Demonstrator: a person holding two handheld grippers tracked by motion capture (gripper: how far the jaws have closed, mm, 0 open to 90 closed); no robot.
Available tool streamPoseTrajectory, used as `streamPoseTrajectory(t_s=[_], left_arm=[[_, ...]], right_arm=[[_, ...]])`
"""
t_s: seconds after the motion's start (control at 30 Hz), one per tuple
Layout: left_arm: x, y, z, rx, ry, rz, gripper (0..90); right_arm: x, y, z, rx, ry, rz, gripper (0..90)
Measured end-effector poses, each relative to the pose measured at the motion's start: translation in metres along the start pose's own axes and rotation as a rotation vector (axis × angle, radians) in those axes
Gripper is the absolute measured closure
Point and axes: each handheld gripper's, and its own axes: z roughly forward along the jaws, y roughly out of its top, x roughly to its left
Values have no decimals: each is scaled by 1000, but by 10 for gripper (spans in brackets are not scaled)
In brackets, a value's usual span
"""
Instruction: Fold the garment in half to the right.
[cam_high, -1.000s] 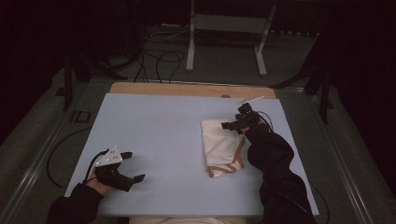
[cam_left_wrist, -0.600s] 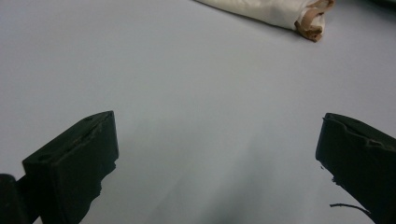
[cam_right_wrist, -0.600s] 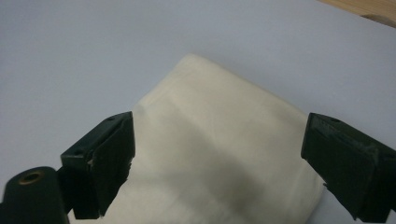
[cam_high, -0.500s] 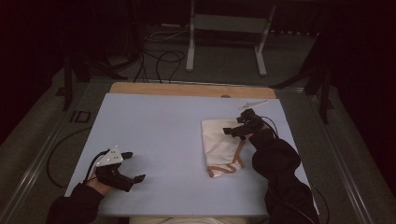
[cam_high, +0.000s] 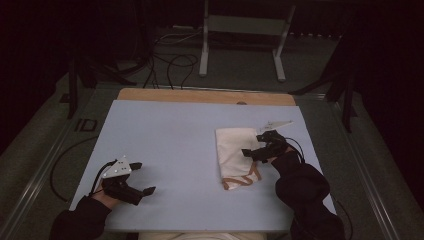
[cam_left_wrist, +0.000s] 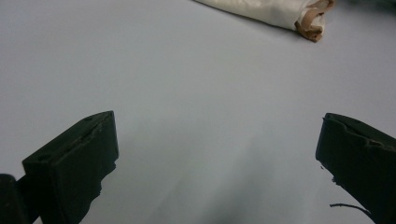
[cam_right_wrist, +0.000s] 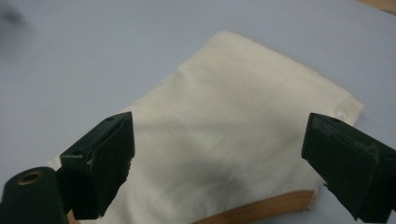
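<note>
Between the spread jaws of the right gripper (cam_right_wrist: 219, 154) lies a folded cream cloth (cam_right_wrist: 243, 144) with tan trim. Ahead of the left gripper (cam_left_wrist: 217, 154), jaws released, only the pale blue tabletop (cam_left_wrist: 196, 93) sits between them.

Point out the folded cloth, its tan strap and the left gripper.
folded cloth (cam_high: 235, 150), high view, middle of the cream fabric.
tan strap (cam_high: 245, 178), high view, looped trim at near edge.
left gripper (cam_high: 142, 177), high view, between its open jaws.

the cloth (cam_high: 236, 152) was cream-white and plain, with a tan-brown band along one edge. the counter (cam_high: 175, 140) was pale blue-grey, its far strip bare light wood. both claws, left (cam_high: 138, 177) and right (cam_high: 256, 145), were black; the left carried a grey plate. sleeves were dark.
</note>
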Motion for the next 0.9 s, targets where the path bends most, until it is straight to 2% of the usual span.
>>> streamPoseTrajectory(t_s=[0.23, 0.43, 0.7, 0.9], left_arm=[[0, 0, 0, 4, 0, 3, 2], [-1, 0, 0, 4, 0, 3, 2], [-2, 1, 0, 7, -6, 8, 2], [-1, 1, -1, 3, -4, 7, 2]], right_arm=[[6, -12, -9, -20, -6, -2, 97], [13, -30, -19, -31, -4, 0, 97], [24, -52, -22, -25, -12, 18, 97], [27, -66, -26, -37, 6, 25, 97]])
